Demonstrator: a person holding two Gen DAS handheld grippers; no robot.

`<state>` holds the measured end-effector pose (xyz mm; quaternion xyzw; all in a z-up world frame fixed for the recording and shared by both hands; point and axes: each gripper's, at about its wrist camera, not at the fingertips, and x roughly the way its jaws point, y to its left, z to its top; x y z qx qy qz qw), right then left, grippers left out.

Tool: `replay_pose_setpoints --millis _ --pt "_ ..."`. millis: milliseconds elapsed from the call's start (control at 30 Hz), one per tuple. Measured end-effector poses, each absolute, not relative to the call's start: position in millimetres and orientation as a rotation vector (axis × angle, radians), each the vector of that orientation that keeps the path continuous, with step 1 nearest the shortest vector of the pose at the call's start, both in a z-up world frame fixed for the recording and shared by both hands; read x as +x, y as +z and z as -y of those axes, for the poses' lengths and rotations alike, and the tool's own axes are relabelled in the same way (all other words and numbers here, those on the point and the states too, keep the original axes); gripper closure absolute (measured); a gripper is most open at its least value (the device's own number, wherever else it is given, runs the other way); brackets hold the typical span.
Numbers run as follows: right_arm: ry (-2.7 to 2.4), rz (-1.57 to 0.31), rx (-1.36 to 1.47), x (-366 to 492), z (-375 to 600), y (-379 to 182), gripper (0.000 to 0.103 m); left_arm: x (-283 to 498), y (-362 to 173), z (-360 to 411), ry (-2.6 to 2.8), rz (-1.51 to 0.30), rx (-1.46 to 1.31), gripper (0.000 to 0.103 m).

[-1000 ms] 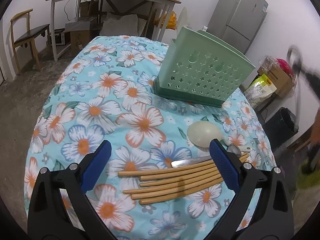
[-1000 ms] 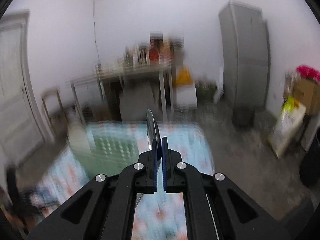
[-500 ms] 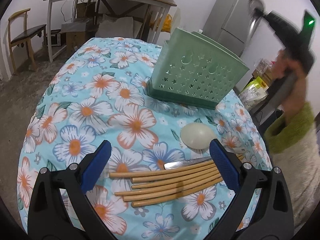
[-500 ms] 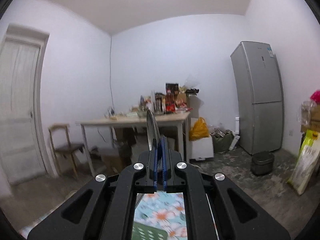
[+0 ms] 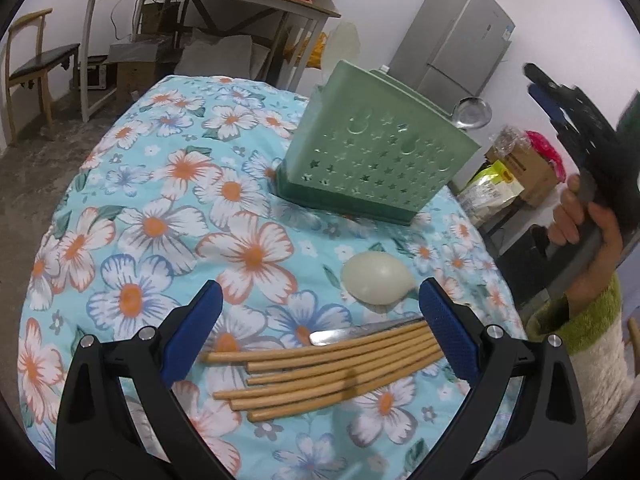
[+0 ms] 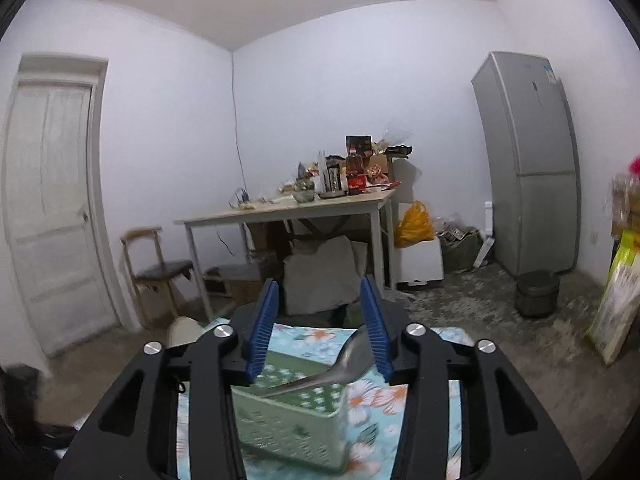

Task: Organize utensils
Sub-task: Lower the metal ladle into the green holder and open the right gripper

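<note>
A green perforated utensil basket (image 5: 376, 160) stands on the floral tablecloth (image 5: 160, 200). A metal spoon (image 6: 340, 364) leans in the basket, its bowl (image 5: 472, 113) sticking up above the far rim. My right gripper (image 6: 320, 328) is open just above the basket (image 6: 288, 420), with the spoon between its pads, and shows at the right edge of the left wrist view (image 5: 580, 128). My left gripper (image 5: 320, 320) is open, low over several wooden chopsticks (image 5: 332, 372), a metal knife (image 5: 352, 332) and a pale ceramic spoon (image 5: 376, 276).
A cluttered white table (image 6: 296, 208), a wooden chair (image 6: 156, 268), a grey fridge (image 6: 528, 160) and a white door (image 6: 52, 200) stand behind. Bags and boxes (image 5: 516, 168) lie on the floor at the right.
My right gripper was shut on the metal spoon, carried it up over the basket, then opened; the spoon now rests in the basket. My left gripper stayed open, shifting slightly.
</note>
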<state>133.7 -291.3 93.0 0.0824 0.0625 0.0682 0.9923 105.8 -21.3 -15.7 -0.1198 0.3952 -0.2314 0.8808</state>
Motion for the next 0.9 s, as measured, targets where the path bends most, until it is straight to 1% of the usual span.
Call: replay_pose_setpoints --millis 167,300,433,633,667,700,800,900 --pt "0.113 -0.129 0.201 108.1 299.8 92.8 0.059 101.9 -18.3 19.2 -0.497 -0.855 -0.27 0.008" --pt "0.122 -0.204 0.268 115.5 308.5 86.5 0.059 99.9 -14.4 20.9 -0.507 -0.852 -0.253 0.008" --pt "0.143 -0.31 0.356 143.3 316.2 74.9 0.059 97.2 -11.0 22.0 -0.513 -0.836 -0.231 0.008" --pt "0.144 -0.47 0.504 210.6 332.3 48.7 0.059 94.3 -12.6 27.0 -0.546 -0.842 -0.2 0.008" --pt "0.138 -0.49 0.517 218.1 333.4 44.1 0.063 94.3 -12.9 27.8 -0.548 -0.843 -0.198 0.008" --pt "0.127 -0.504 0.523 225.8 334.3 39.1 0.077 94.6 -13.3 28.0 -0.551 -0.845 -0.196 0.008" --pt "0.105 -0.527 0.521 239.5 336.6 29.6 0.097 96.5 -15.4 26.6 -0.552 -0.851 -0.201 0.008" --pt "0.082 -0.474 0.459 235.9 329.1 39.0 0.098 100.5 -18.2 23.3 -0.548 -0.862 -0.218 0.008"
